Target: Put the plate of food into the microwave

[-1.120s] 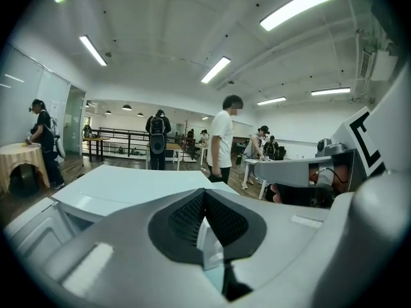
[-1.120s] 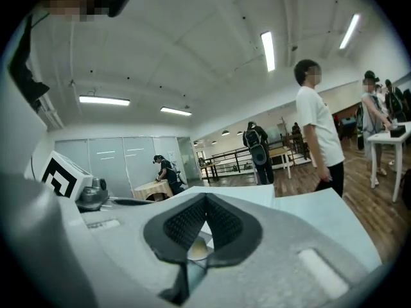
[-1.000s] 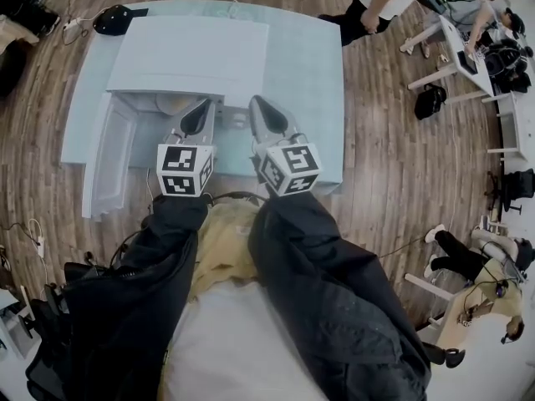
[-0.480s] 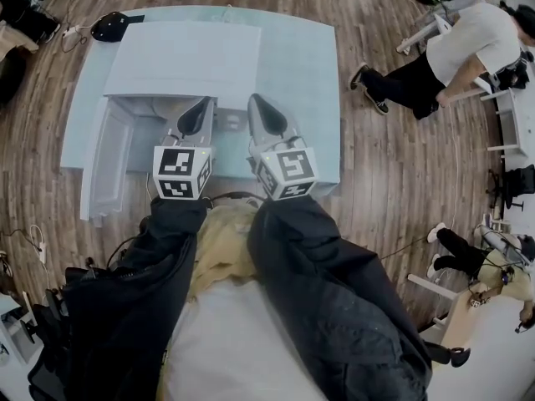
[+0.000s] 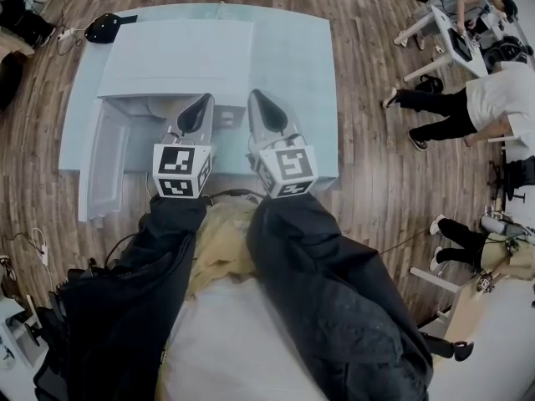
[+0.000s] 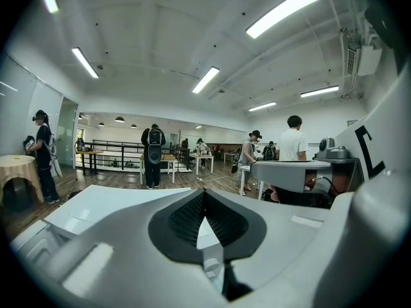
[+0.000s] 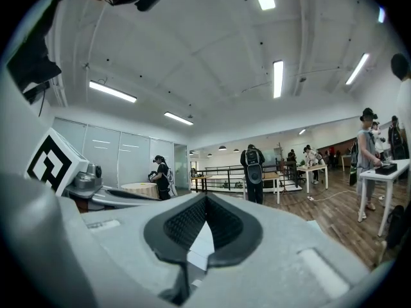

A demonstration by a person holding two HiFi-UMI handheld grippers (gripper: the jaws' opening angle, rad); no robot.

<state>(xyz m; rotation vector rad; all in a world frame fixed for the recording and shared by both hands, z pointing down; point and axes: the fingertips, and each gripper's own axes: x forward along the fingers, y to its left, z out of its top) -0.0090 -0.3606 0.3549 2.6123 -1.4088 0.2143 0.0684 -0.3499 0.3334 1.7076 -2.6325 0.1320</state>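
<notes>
A white microwave stands on the pale blue table, and its door hangs open toward the left front. I cannot make out the plate of food; the part of the cavity that shows lies just beyond my left gripper. My left gripper and right gripper are held side by side close to my body, in front of the microwave and tilted up. Both are shut with nothing between the pads, as the left gripper view and the right gripper view show.
A black object lies at the table's far left corner. Wooden floor surrounds the table. A person in a white shirt bends over at the right near white desks. Cables lie on the floor at the left.
Both grippers have stayed shut and almost still. The person in the white shirt has walked from the top of the view to the right side.
</notes>
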